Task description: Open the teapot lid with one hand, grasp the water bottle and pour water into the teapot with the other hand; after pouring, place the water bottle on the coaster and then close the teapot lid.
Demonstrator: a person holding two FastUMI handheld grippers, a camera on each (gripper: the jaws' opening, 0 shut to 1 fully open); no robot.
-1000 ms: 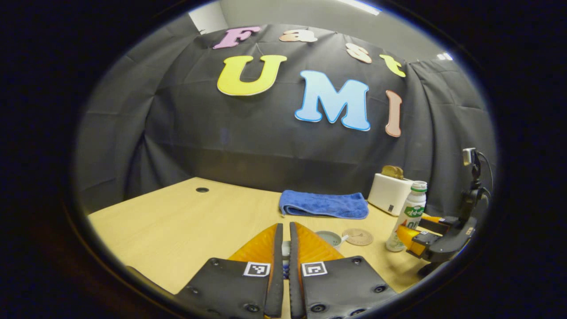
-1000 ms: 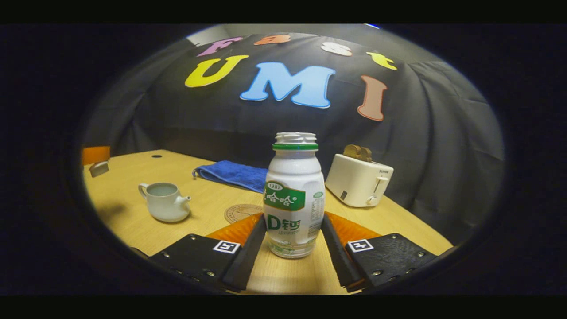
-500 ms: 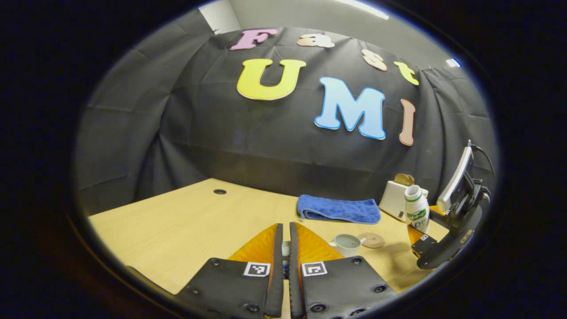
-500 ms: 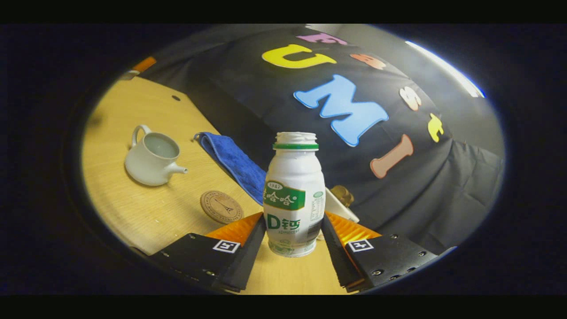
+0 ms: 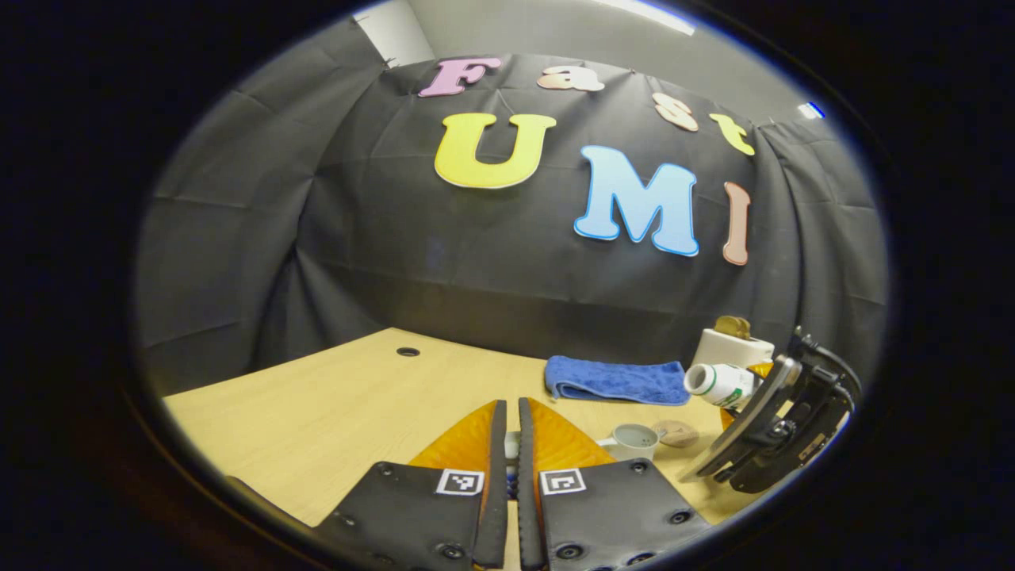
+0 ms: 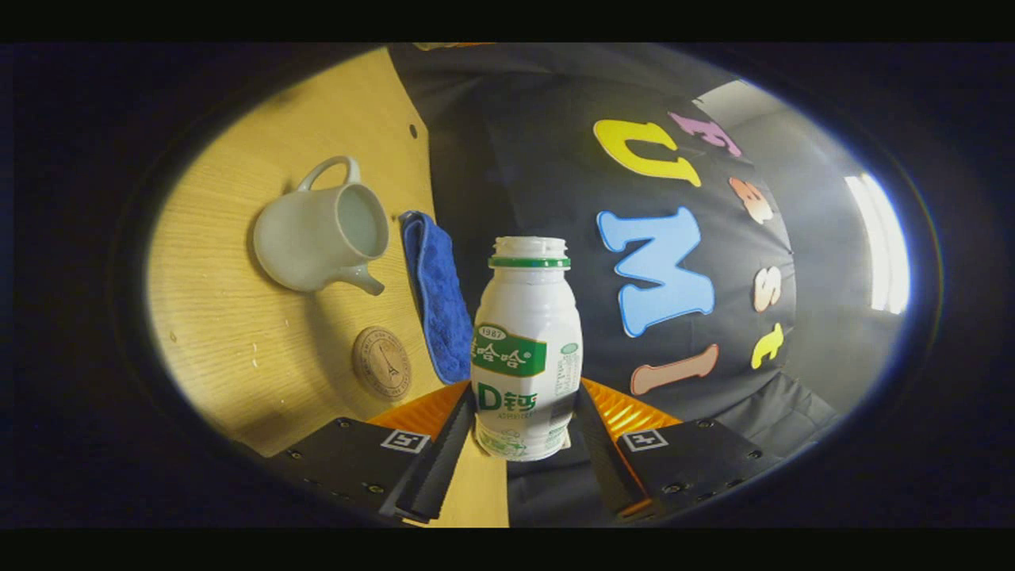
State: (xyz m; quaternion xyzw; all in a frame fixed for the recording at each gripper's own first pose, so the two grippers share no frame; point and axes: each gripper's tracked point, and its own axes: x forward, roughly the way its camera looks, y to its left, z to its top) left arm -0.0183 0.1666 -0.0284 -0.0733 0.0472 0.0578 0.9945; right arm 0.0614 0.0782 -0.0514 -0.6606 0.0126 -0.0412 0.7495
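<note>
2 fingers of the right gripper (image 6: 519, 452) press on the lower body of the water bottle (image 6: 526, 357), one on each side, so the bottle is held firmly between them. In the left gripper view the same bottle (image 5: 720, 384) is lifted off the counter (image 5: 333, 404) and lies almost horizontal in the right gripper (image 5: 725, 412), with its open, capless mouth pointing to the left, above and a little to the right of the teapot (image 5: 632, 441). The teapot (image 6: 321, 235) stands on the counter (image 6: 230, 317) without its lid, its opening is uncovered, its handle is on the far side and its spout points toward the round coaster (image 6: 382, 363). The coaster (image 5: 676, 433) lies flat just beside the teapot, with nothing on it. 1 blue towel (image 6: 436, 305) is folded on the counter behind the teapot and the coaster, near the black wall. A white toaster (image 5: 733, 347) with bread in it stands behind the tilted bottle. The left gripper (image 5: 507, 452) is held above the counter, well apart from the teapot, and its fingers are nearly together, with only a thin gap. A small pale thing sits in this gap, most likely the teapot lid (image 5: 511, 446), but I cannot tell it surely.
</note>
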